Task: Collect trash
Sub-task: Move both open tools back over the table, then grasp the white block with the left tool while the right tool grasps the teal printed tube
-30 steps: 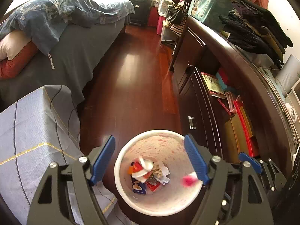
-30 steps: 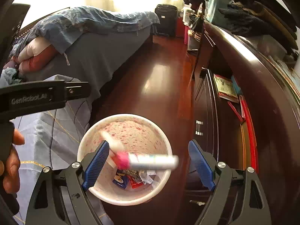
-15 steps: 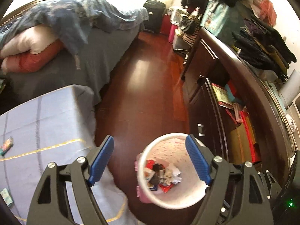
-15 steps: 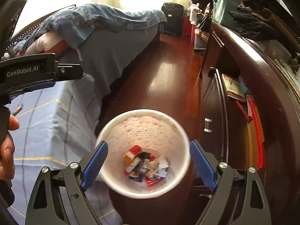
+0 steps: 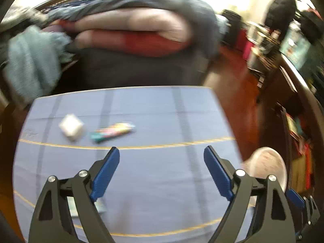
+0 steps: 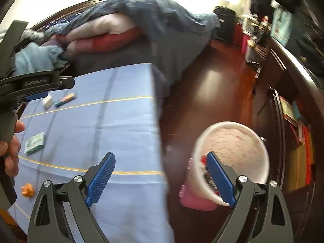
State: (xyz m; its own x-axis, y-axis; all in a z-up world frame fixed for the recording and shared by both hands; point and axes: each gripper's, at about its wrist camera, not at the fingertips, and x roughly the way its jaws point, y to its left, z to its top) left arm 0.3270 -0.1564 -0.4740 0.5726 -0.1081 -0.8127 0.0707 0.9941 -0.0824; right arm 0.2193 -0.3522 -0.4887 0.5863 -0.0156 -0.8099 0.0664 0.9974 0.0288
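Both grippers have swung from the trash bin (image 6: 230,154) to the table (image 5: 154,105), jaws just opened wider, empty; left gripper (image 5: 161,171) is nearer the colourful wrapper (image 5: 112,132), lying crosswise ahead-left toward the far edge.

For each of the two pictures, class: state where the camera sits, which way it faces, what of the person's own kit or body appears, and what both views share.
Left wrist: on the left gripper, tilted down over the blue-clothed table; only its open blue pads show.
Right wrist: on the right gripper, tilted down at the table edge and white speckled bin; its open pads, the left gripper and a hand show.
Shared: table, bin, white paper wad, colourful wrapper.
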